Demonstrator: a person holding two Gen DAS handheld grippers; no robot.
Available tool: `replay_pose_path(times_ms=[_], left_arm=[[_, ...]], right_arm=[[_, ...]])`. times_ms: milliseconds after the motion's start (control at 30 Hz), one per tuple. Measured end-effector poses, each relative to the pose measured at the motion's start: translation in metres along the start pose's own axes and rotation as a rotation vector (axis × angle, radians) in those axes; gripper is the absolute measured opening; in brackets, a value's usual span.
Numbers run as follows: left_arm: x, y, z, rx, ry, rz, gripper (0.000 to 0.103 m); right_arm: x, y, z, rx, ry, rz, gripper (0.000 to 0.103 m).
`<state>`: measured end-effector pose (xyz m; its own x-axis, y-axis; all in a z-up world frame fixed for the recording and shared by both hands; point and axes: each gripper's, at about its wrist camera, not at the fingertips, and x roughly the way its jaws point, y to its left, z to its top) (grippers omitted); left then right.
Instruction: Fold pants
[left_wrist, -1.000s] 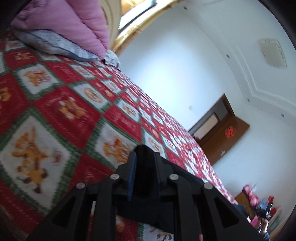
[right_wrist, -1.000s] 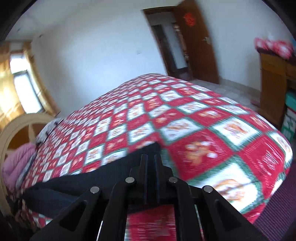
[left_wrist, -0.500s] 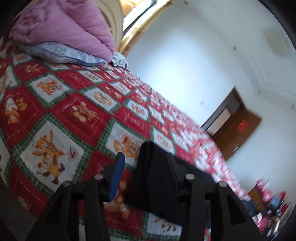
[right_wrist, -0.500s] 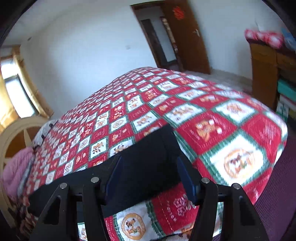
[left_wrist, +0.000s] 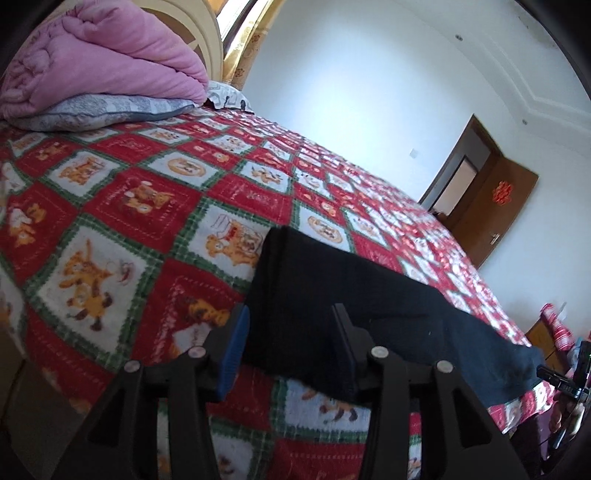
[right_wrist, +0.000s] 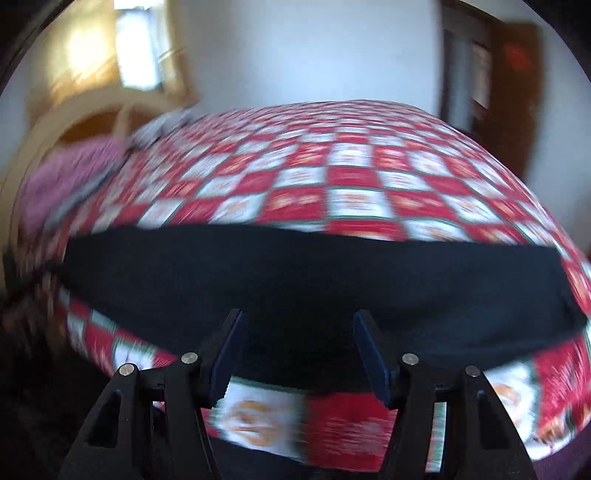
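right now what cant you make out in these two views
- Pants, left wrist view: near edge hidden behind the left tongs.
- Pants' far end: lost at the dark lens rim.
- Right wrist view: motion blur smears the bedspread; pants show no detail.

The pants (left_wrist: 332, 291) are dark matt cloth, soft and lint-flecked. The bedspread (left_wrist: 147, 206) beneath is printed woven cloth, red, white and green, with a faint sheen farther off. The quilt (left_wrist: 96, 62) is pink padded cloth, plump and matt; the pillow (left_wrist: 96, 114) under it is grey patterned fabric. The left tongs (left_wrist: 291, 343) are matt black plastic with silvery metal pins and ribbed blue pads (left_wrist: 234, 350). The right tongs (right_wrist: 299, 354) look the same. The door (left_wrist: 495, 210) is brown wood with a satin finish. The headboard (left_wrist: 199, 33) looks smooth, cream-painted.
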<state>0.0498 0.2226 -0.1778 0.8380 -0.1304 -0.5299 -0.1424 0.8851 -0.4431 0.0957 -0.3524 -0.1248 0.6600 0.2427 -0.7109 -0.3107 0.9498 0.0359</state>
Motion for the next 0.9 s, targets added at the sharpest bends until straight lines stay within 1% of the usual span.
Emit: replay_pose_path(times_ms=[67,100,167,267,333,433,533,600,700,767,800,833,867,900], left_arm=[[-0.001,-0.006,-0.004,0.031,0.020,0.008,0.046],[0.000,-0.009,-0.006,0.057,0.034,0.030,0.046],[0.001,-0.013,-0.011,0.094,0.049,0.046,0.046],[0.004,-0.016,-0.014,0.130,0.054,0.067,0.046],[0.005,-0.018,-0.016,0.137,0.055,0.056,0.046],[0.000,-0.022,-0.016,0.151,0.049,0.039,0.046],[-0.002,-0.022,-0.017,0.152,0.058,0.053,0.046],[0.001,-0.019,-0.019,0.140,0.070,0.059,0.046],[0.010,-0.013,-0.024,0.107,0.090,0.058,0.046],[0.010,-0.014,-0.026,0.120,0.078,0.064,0.046],[0.011,-0.017,-0.027,0.140,0.078,0.074,0.042],[0.012,-0.020,-0.028,0.162,0.085,0.082,0.031],[0.013,-0.022,-0.028,0.176,0.090,0.091,0.030],[0.012,-0.023,-0.027,0.185,0.084,0.097,0.024]], right_arm=[[0.011,0.026,0.000,-0.085,0.013,0.022,0.062],[0.017,0.039,0.000,-0.127,0.012,0.024,0.062],[0.026,0.063,-0.004,-0.209,0.009,0.024,0.062],[0.034,0.082,-0.010,-0.273,0.000,0.025,0.062],[0.038,0.085,-0.018,-0.292,0.010,0.034,0.062],[0.044,0.079,-0.020,-0.283,0.009,0.008,0.062],[0.045,0.065,-0.017,-0.207,0.009,0.012,0.062],[0.047,0.058,-0.016,-0.169,0.008,-0.006,0.062],[0.048,0.057,-0.019,-0.157,0.007,-0.020,0.062],[0.050,0.058,-0.021,-0.166,0.003,-0.031,0.062],[0.050,0.059,-0.021,-0.174,0.001,-0.036,0.062],[0.051,0.061,-0.022,-0.184,-0.001,-0.042,0.062],[0.052,0.062,-0.023,-0.193,-0.002,-0.048,0.062],[0.053,0.063,-0.024,-0.200,-0.002,-0.052,0.062]])
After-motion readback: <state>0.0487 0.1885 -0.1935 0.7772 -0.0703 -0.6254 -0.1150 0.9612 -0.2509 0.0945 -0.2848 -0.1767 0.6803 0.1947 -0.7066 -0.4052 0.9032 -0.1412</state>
